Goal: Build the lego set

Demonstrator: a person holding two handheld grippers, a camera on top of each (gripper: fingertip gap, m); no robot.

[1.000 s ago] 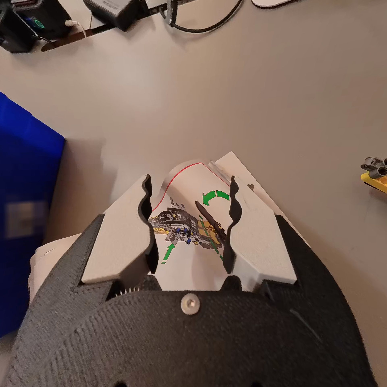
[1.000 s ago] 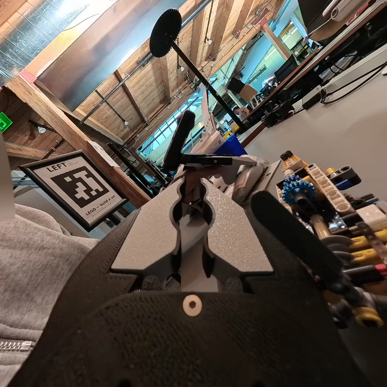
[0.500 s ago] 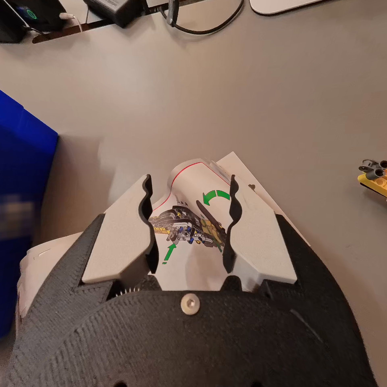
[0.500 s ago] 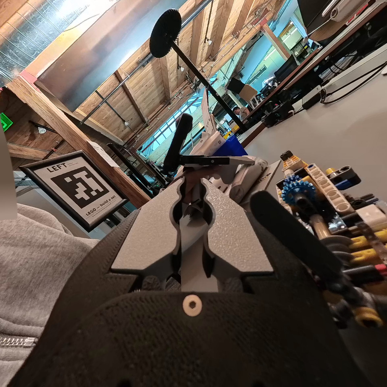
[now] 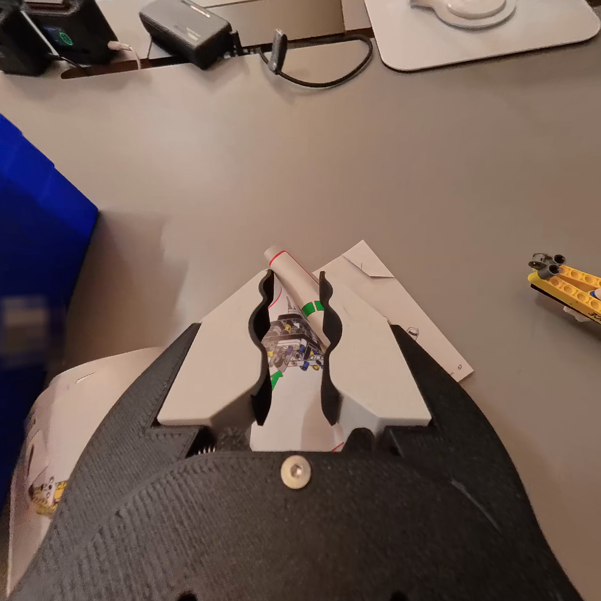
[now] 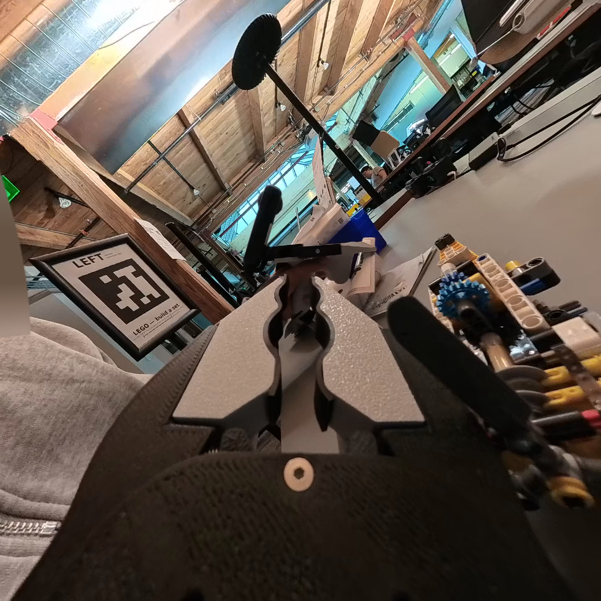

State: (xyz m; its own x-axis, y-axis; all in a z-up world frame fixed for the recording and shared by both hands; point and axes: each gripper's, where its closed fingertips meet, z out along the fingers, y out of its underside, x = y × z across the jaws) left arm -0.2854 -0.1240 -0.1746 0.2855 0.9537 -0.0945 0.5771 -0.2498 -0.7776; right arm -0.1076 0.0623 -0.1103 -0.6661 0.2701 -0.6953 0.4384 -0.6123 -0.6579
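My left gripper point(image 5: 296, 276) hangs over the open instruction booklet point(image 5: 390, 312) on the grey table. Its fingers are shut on a curled-up page point(image 5: 292, 341), which bunches between them. My right gripper point(image 6: 300, 279) lies low beside the Lego model point(image 6: 507, 325), with its fingers nearly together and nothing between them. The model is yellow, black and white, with a blue gear point(image 6: 461, 299). Its yellow end shows at the right edge of the left wrist view point(image 5: 572, 292). The left gripper point(image 6: 325, 252) and the booklet point(image 6: 396, 286) also show ahead in the right wrist view.
A blue bin point(image 5: 35, 260) stands left of the booklet. A power adapter point(image 5: 188, 29), a black cable point(image 5: 325, 74) and a white pad point(image 5: 471, 42) lie at the table's far edge. A framed sign point(image 6: 120, 292) and a grey sleeve point(image 6: 48, 422) are on the left. Spacing between my two grippers at the tips: around 25 cm. The blue gear point(image 6: 461, 299) sits 8 cm or so from the ends of my right fingers.
My left gripper's fingers have closed from wide apart onto the booklet page, which has curled into a narrow fold between them. The right gripper has not moved.
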